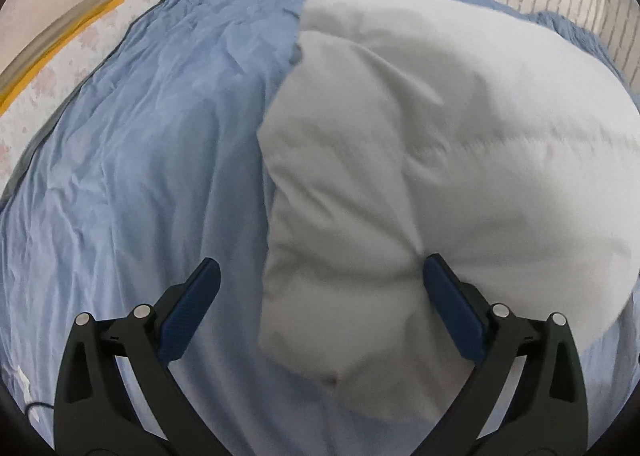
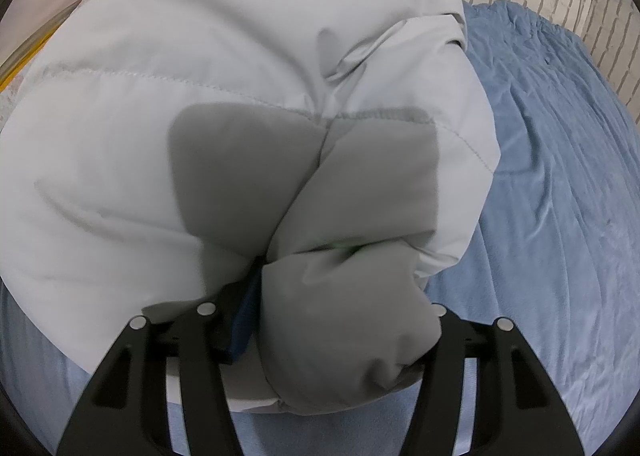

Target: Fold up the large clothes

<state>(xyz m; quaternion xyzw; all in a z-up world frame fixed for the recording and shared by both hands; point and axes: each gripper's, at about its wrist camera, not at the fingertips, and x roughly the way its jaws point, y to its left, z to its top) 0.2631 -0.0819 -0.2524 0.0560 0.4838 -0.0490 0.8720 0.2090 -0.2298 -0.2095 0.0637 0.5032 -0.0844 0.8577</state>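
Two grippers hang over a white padded jacket (image 1: 440, 144) lying on a blue sheet (image 1: 120, 176). The left gripper (image 1: 320, 308) is spread, straddling the jacket's near left edge. The right gripper (image 2: 340, 320) pinches a thick grey fold (image 2: 344, 296) at the jacket's near right end.
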